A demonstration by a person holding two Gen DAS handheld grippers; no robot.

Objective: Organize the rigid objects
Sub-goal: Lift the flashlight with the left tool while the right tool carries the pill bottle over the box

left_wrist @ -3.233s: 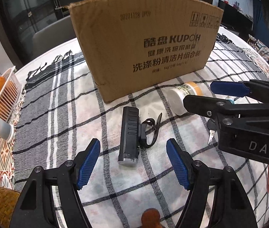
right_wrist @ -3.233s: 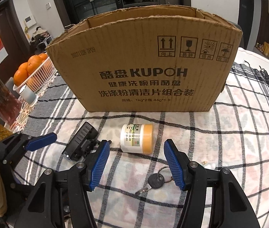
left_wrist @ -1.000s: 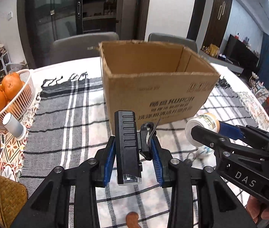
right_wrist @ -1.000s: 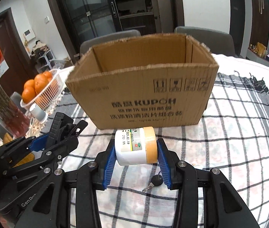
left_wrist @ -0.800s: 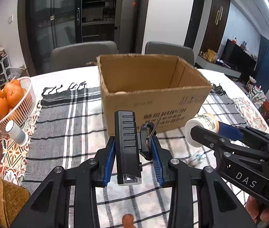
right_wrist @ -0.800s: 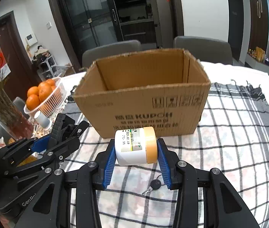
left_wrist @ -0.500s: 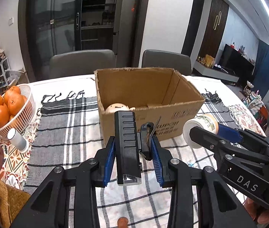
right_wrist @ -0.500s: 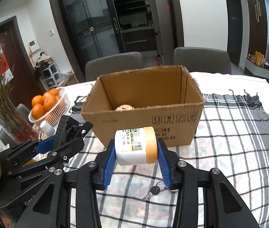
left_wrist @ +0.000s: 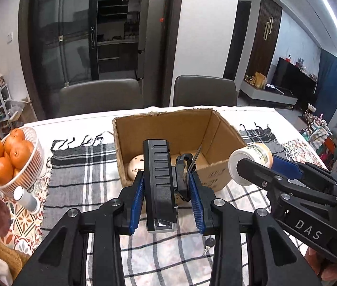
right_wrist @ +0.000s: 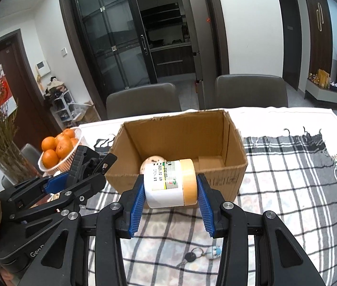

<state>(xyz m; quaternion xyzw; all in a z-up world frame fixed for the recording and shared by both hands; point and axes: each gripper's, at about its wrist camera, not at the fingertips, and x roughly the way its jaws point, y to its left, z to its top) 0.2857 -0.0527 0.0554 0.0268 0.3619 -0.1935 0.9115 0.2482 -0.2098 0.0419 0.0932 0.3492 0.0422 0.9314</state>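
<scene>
- Presently, left tongs (left_wrist: 166,197) clamp the ribbed black plastic lamp (left_wrist: 159,183); its dangling strap could snag the open brown cardboard box (left_wrist: 225,128).
- Right tongs (right_wrist: 170,201) clamp the white, yellow-capped bottle (right_wrist: 170,183); it could roll inside.

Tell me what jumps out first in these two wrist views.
Each gripper carries something above the checked cloth: the left gripper clamps a black device, and the right gripper clamps a white bottle lying sideways. Straight ahead stands an open cardboard box with a pale round object inside.
</scene>
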